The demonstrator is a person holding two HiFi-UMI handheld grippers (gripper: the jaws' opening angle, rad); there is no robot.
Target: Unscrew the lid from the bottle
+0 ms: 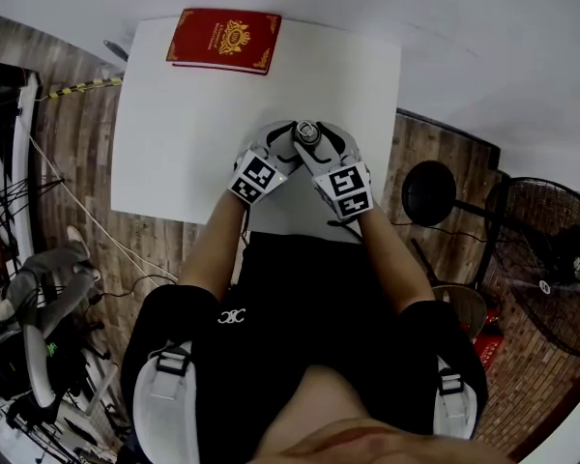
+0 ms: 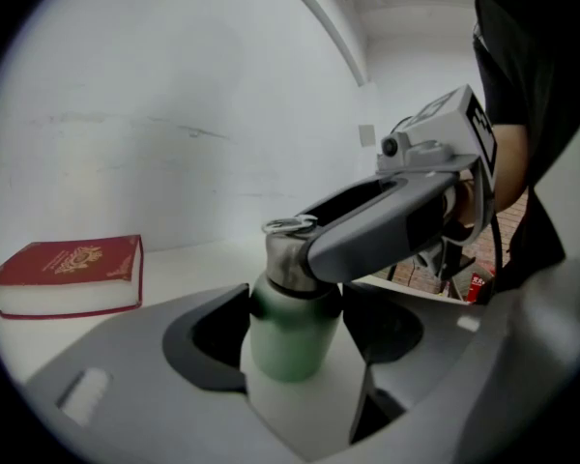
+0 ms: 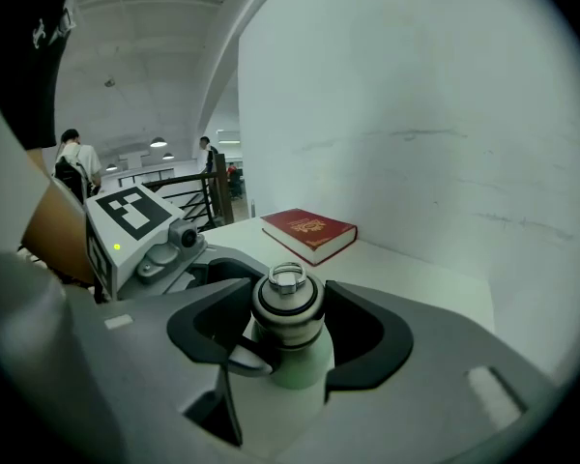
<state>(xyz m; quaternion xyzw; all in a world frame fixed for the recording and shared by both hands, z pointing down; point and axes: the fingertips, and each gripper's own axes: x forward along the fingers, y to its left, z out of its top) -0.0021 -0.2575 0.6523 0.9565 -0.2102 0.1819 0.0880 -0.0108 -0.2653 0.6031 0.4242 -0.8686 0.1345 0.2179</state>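
A pale green bottle (image 2: 288, 341) with a steel lid (image 2: 286, 251) stands upright on the white table (image 1: 174, 143), close to its near edge. My left gripper (image 2: 295, 332) is closed round the green body, with a pad against each side. My right gripper (image 3: 288, 322) is closed round the ringed steel lid (image 3: 287, 303), its pads on both flanks. In the head view both grippers meet at the bottle (image 1: 307, 135), the left gripper (image 1: 292, 143) from the left and the right gripper (image 1: 319, 145) from the right. The bottle's base is hidden.
A red hardback book (image 1: 225, 39) lies flat at the table's far edge. A floor fan (image 1: 551, 259) stands to the right over the wooden floor, and an office chair (image 1: 39, 336) to the left. People stand far off behind railings (image 3: 72, 153).
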